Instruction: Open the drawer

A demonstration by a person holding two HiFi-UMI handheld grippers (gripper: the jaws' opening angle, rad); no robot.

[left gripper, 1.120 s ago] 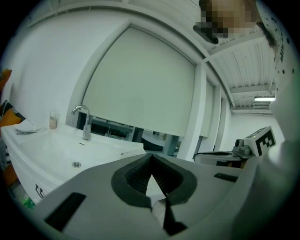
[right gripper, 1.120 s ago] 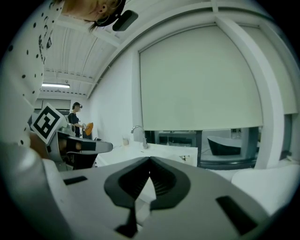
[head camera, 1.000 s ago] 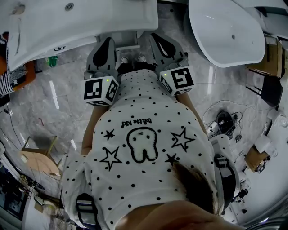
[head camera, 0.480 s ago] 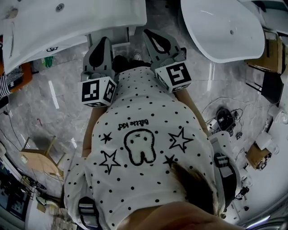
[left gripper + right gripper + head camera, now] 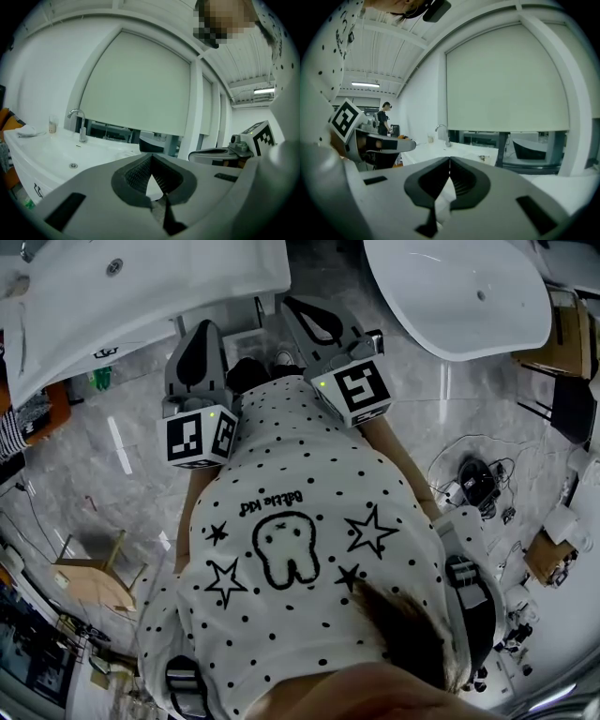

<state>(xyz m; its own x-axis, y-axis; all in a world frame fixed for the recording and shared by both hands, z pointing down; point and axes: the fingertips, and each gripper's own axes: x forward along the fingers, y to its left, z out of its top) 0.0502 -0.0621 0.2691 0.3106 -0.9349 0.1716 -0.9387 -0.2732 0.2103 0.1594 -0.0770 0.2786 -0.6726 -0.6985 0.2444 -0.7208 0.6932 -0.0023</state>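
Two tongs, both shut tight with nothing between them: your left tongs [image 5: 150, 158] and right tongs [image 5: 449, 161] show only bare ribbed rubber meeting at the tip. That fits a moment when there is nothing yet to take hold of. You carry them side by side, close in front of you and nearly level, noses toward the near edge of the washbasin [image 5: 141, 282]; I judge this as an approach rather than a reach. The drawer itself I cannot pick out in any view. A white cabinet front [image 5: 242, 337] peeks from under that near edge, between the two tongs, and the drawer most likely sits there, its pull hidden. You will need one pair opened before it can grip anything
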